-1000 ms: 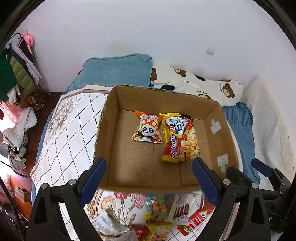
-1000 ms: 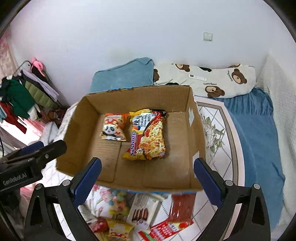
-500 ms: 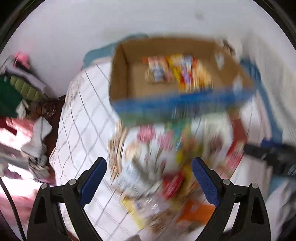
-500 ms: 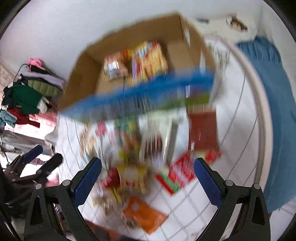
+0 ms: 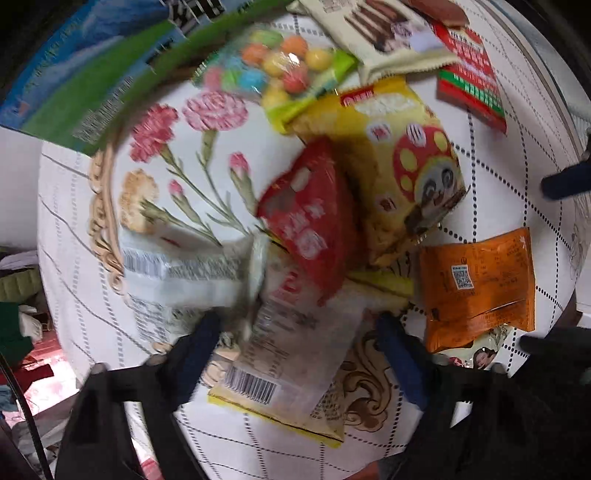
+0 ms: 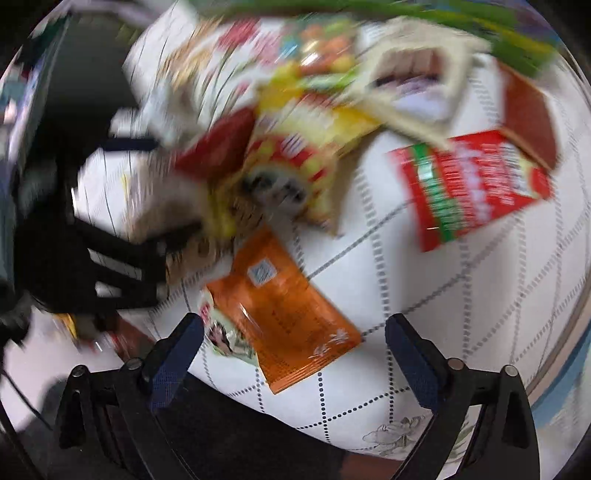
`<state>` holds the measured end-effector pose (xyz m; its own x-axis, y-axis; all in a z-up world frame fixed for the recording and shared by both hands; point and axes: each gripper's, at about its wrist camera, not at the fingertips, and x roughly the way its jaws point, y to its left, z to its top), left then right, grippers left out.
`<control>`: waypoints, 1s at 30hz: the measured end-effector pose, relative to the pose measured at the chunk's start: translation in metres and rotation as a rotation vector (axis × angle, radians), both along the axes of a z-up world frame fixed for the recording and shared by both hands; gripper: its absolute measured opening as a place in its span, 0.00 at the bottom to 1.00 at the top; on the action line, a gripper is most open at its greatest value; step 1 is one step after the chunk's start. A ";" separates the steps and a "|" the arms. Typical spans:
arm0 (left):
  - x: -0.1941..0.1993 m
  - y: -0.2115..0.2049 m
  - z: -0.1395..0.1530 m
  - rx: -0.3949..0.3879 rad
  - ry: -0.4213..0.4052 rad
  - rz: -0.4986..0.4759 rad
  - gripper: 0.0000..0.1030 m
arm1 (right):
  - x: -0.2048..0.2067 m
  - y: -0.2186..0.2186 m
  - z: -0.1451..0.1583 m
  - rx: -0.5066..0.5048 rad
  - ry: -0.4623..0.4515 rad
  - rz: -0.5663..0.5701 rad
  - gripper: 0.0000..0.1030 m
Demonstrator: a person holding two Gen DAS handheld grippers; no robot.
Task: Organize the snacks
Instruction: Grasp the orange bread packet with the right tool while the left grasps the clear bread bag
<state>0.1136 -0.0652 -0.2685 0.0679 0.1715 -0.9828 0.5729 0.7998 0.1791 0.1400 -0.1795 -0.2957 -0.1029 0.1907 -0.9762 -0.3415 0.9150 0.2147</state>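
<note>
A pile of snack packets lies on the flowered tablecloth [image 5: 207, 155]. My left gripper [image 5: 295, 339] points down over it, jaws closing. They straddle a white-and-yellow packet with a barcode [image 5: 284, 354], and the pads do not visibly press it. Beyond it lie a red packet [image 5: 310, 218], a yellow panda packet [image 5: 399, 173] and a white wrapper [image 5: 184, 269]. My right gripper [image 6: 293, 352] hangs over an orange packet [image 6: 280, 314], jaws wide and closing slightly, clear of it. The left gripper [image 6: 110, 258] shows as a black shape at the left of the blurred right wrist view.
The cardboard box's printed blue-and-green side [image 5: 92, 85] stands at the far edge. Near it lie a bag of coloured candy balls [image 5: 277, 70], a cream chocolate-stick packet [image 5: 384, 33] and a red-and-green packet [image 6: 472, 188]. The round table's rim [image 5: 546, 92] curves at the right.
Both grippers dropped from looking into the box and tipped down over the snack pile in front of it. The left jaws have narrowed; the right stay wide.
</note>
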 end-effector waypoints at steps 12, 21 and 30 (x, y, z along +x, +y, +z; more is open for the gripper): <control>-0.021 0.083 -0.020 -0.185 0.116 0.604 0.53 | -0.005 -0.002 -0.031 -0.079 -0.022 -0.088 0.61; -0.036 0.088 -0.049 -0.225 0.144 0.704 0.58 | -0.008 -0.054 -0.027 0.011 0.012 -0.386 0.72; -0.019 0.060 -0.061 -0.199 0.116 0.705 0.63 | -0.014 -0.031 -0.046 -0.093 -0.072 -0.315 0.61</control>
<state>0.0941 -0.0051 -0.3299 -0.0990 -0.0458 -0.9940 -0.0818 0.9959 -0.0378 0.1255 -0.2101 -0.3415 0.0173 0.1118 -0.9936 -0.0498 0.9926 0.1109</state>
